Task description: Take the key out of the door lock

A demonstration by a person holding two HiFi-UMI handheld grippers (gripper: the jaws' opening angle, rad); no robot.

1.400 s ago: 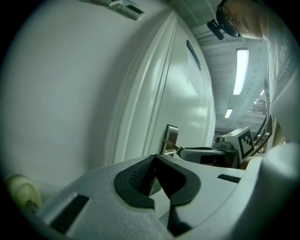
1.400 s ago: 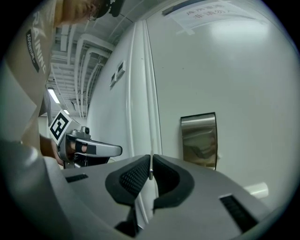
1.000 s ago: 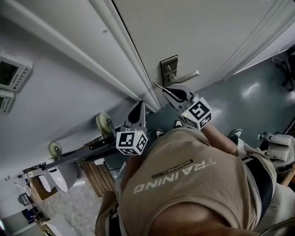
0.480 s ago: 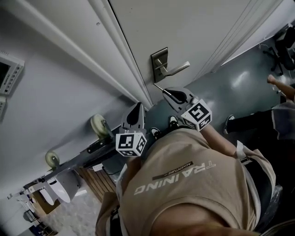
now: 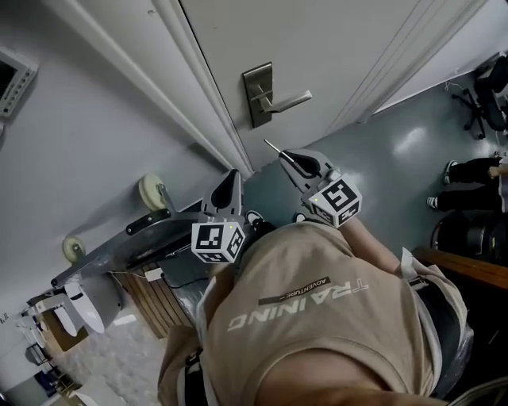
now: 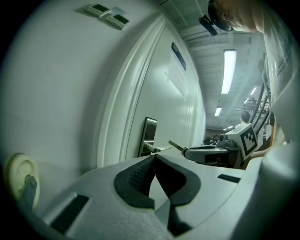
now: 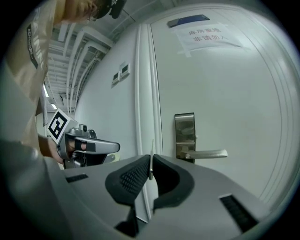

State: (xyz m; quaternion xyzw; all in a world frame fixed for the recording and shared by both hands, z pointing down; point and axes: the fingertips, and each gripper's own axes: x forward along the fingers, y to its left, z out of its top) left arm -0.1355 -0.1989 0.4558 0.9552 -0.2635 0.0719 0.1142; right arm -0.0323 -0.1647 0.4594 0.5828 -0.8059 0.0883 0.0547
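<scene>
A thin metal key (image 7: 150, 161) stands edge-on between the pads of my right gripper (image 7: 151, 166), which is shut on it. In the head view the key (image 5: 273, 147) sticks out of the right gripper (image 5: 290, 159) toward the door, clear of the steel lock plate (image 5: 257, 96) and its lever handle (image 5: 287, 101). The lock plate (image 7: 185, 135) shows ahead and to the right in the right gripper view. My left gripper (image 5: 231, 179) hovers beside the door frame, its pads (image 6: 143, 172) together with nothing between them.
A wheeled cart (image 5: 151, 193) lies against the wall at the left. Wall control panels (image 6: 105, 14) hang left of the door frame. A paper notice (image 7: 208, 35) is stuck high on the door. A person's legs (image 5: 475, 170) stand at the far right.
Both grippers have drawn back from the door, the key staying in the right one. The gap between the key tip and the lock plate has grown.
</scene>
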